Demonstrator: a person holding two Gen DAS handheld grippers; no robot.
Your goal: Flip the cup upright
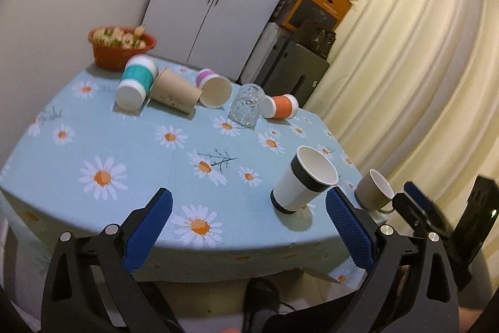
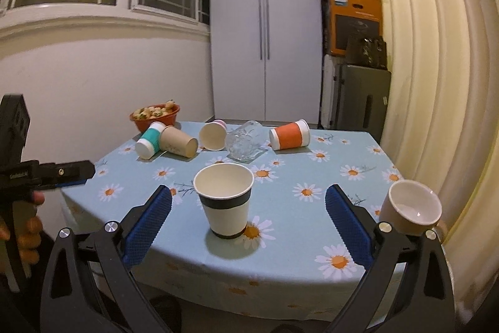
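Note:
A white paper cup with dark bands stands upright near the table's front edge; it also shows in the left wrist view. A beige mug stands at the front right corner. At the back lie a teal cup, a brown cup, a pink-banded cup, a glass tumbler and an orange cup, all on their sides. My right gripper is open, just short of the white cup. My left gripper is open and empty over the front edge.
The round table has a light blue daisy cloth. An orange bowl of food stands at the back left. White cupboard doors, stacked boxes and a cream curtain are behind and to the right.

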